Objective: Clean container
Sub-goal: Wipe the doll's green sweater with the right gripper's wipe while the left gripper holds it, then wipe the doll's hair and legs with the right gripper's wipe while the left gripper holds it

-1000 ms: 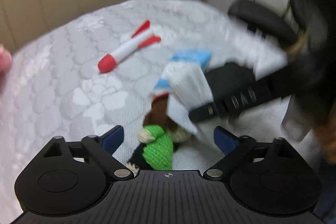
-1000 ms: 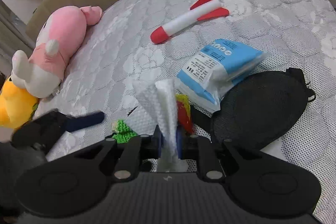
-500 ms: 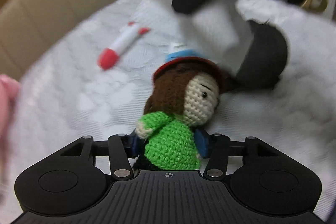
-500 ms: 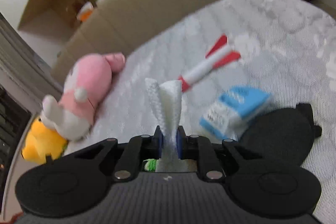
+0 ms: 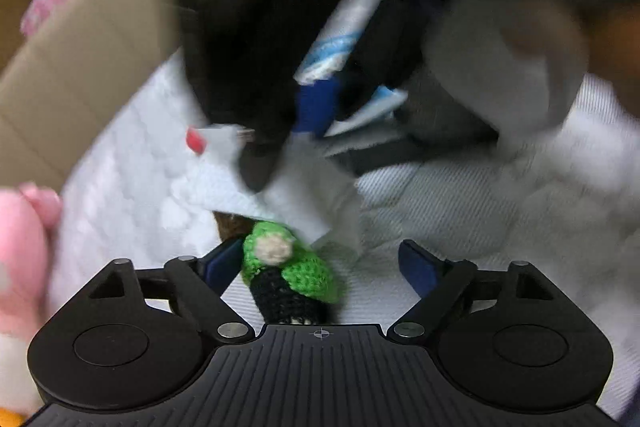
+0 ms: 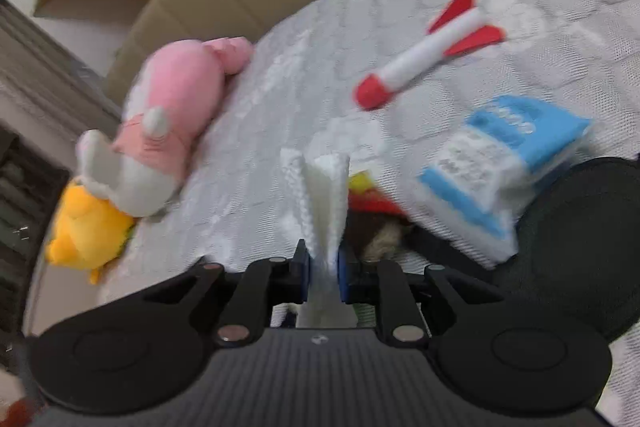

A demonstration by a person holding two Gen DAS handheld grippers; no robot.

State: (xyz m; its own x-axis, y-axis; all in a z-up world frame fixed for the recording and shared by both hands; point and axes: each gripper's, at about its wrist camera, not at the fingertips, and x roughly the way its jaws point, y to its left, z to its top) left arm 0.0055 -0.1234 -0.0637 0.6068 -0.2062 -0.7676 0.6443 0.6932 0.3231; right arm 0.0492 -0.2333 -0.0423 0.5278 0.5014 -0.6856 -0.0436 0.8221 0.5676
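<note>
- Container: nothing we can firmly identify as one; closest candidate is the black round mesh item (image 6: 568, 227) lying on the quilted bed cover (image 6: 400, 7), far right of the right wrist view.
- Pink plush (image 6: 176, 107) lies on the cover's left edge, touching a yellow plush (image 6: 84, 227).
- Blue-white wipe pack (image 6: 500, 167) overlaps the mesh item's edge.
- Red-white toy rocket (image 6: 428, 51) sits near the pack.
- Our left gripper (image 5: 320, 263) is spread wide around a crochet doll (image 5: 288, 271); only the left pad looks close to it.
- Our right gripper (image 6: 323, 267) pinches a white wipe (image 6: 324, 199).
</note>
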